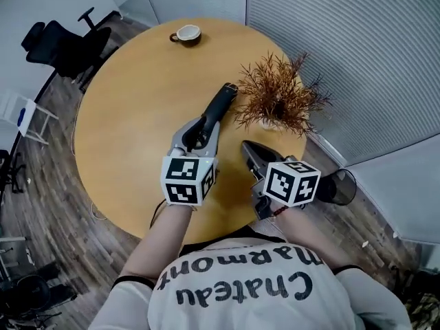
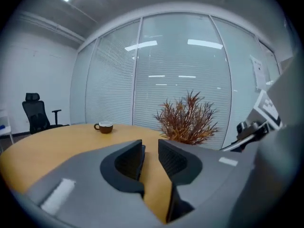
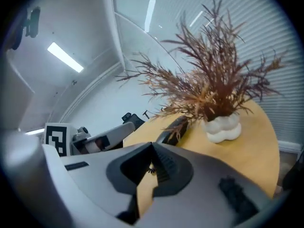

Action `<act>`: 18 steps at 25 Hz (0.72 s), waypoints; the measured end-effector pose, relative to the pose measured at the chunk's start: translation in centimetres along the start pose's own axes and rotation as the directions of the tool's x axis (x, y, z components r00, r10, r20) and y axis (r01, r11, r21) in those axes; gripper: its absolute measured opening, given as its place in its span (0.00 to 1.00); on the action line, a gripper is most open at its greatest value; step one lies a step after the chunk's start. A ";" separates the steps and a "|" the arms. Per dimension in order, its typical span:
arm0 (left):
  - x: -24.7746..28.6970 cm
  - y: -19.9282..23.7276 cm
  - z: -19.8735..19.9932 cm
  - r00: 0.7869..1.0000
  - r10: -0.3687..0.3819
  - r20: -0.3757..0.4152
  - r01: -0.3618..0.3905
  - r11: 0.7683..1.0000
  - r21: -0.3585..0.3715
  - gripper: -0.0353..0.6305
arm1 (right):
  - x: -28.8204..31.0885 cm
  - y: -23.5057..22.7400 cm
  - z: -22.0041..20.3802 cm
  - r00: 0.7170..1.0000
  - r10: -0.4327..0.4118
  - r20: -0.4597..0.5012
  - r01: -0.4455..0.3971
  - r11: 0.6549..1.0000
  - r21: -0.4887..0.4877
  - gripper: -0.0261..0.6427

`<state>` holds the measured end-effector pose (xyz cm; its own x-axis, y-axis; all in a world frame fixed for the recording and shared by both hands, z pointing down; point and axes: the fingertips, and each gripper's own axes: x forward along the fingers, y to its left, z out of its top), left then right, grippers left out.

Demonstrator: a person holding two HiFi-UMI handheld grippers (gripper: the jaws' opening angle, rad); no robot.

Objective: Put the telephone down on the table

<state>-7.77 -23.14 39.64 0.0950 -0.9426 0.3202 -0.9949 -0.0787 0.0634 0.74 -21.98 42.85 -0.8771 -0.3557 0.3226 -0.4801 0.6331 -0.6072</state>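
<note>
We are looking at the telephone [image 1: 223, 98] lying flat on the counter [image 1: 130, 115], mid-frame just left of the plant [image 1: 278, 98]. Our left gripper [image 2: 150, 144] is hovering near its lower end, jaws slightly parted around nothing. The right gripper [image 3: 152, 148] is keeping its jaws clenched, empty. We are judging the telephone placed as wanted, so any next move is calling only for not nudging it.

My round wooden tabletop [image 1: 124, 136] carries a dried plant [image 1: 278, 98] in a white pot near its right edge. The black telephone [image 1: 221, 104] lies just left of the plant, and a brown cup [image 1: 187, 34] sits well beyond it.
</note>
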 end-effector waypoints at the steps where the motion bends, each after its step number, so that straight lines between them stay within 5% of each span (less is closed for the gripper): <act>1: -1.0 -0.4 0.6 1.000 -0.018 0.012 0.018 1.000 -0.024 0.21 | -0.2 0.9 0.4 1.000 0.006 -0.003 -0.006 1.000 -0.025 0.06; 3: -3.0 -1.0 2.0 0.998 -0.054 0.040 0.056 0.998 -0.040 0.07 | -0.4 2.5 1.3 1.000 0.016 -0.002 -0.016 0.997 -0.077 0.06; 11: -10.6 -1.3 4.0 0.994 -0.059 0.091 0.065 0.996 -0.068 0.07 | -1.9 8.6 3.0 0.997 0.060 0.044 -0.053 0.988 -0.146 0.06; 18: -19.4 -1.0 0.9 0.993 -0.086 0.083 0.094 0.991 -0.093 0.07 | -4.4 15.3 -2.1 0.996 0.063 0.055 -0.053 0.984 -0.168 0.06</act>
<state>-8.61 -5.01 32.54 0.1770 -0.9560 0.2339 -0.9741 -0.1363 0.1803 -2.81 -9.29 33.65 -0.9036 -0.3526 0.2433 -0.4283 0.7573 -0.4930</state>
